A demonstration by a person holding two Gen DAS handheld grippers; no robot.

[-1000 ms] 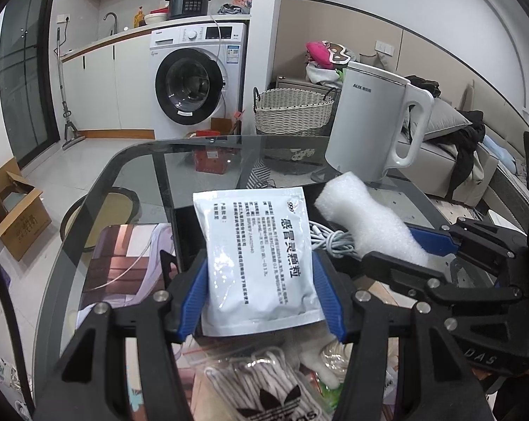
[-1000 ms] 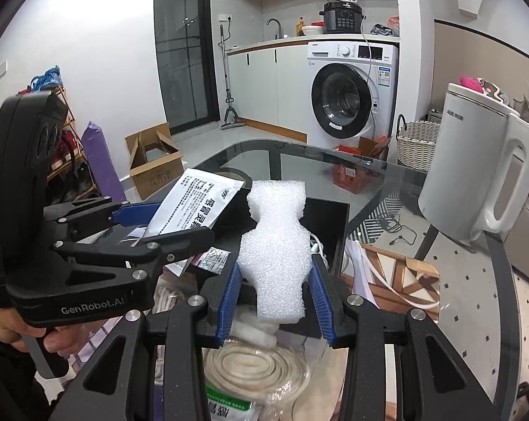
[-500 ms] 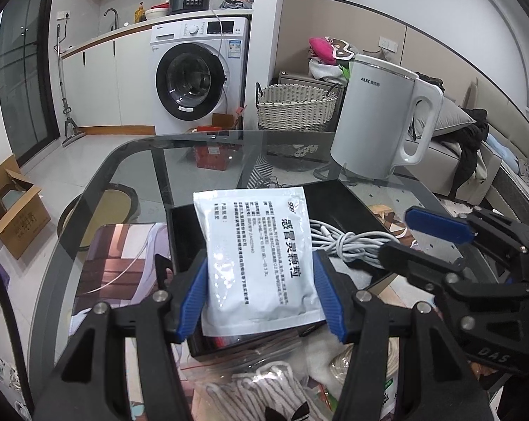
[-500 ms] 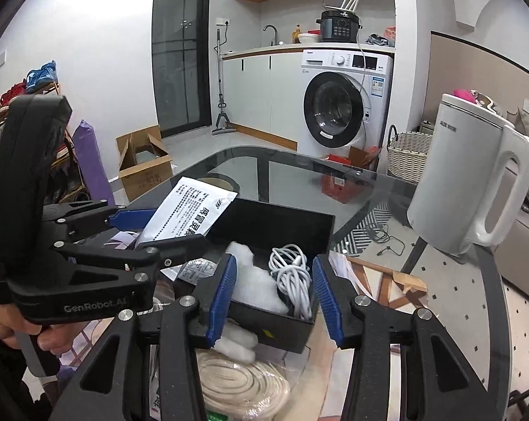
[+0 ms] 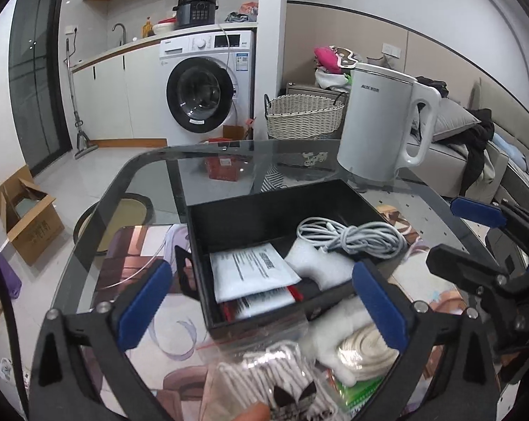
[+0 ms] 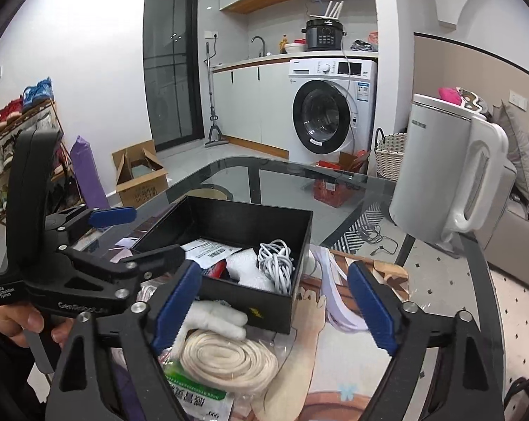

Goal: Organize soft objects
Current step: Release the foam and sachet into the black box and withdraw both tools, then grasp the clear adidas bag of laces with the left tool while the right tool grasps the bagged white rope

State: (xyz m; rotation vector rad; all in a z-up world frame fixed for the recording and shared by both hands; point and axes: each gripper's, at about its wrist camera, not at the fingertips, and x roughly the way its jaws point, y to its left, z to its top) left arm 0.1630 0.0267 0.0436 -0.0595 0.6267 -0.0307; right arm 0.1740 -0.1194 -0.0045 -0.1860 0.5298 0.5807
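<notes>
Lived-in home: washing machine [image 5: 206, 86], kitchen counter [image 6: 264, 59], sofa [image 5: 475, 147].

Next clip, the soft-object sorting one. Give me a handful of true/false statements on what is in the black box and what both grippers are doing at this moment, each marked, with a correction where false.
1. The left gripper grips the white printed packet. False: its jaws are open and empty; the white printed packet lies in the black box.
2. The white foam piece lies inside the black box. True.
3. The coiled white cable sits on the glass table outside the box. False: it rests in the box, beside the foam.
4. The right gripper is open and holds nothing. True.
5. The cream rope coil is already in the box. False: it lies outside the box, in front of its near wall.
</notes>
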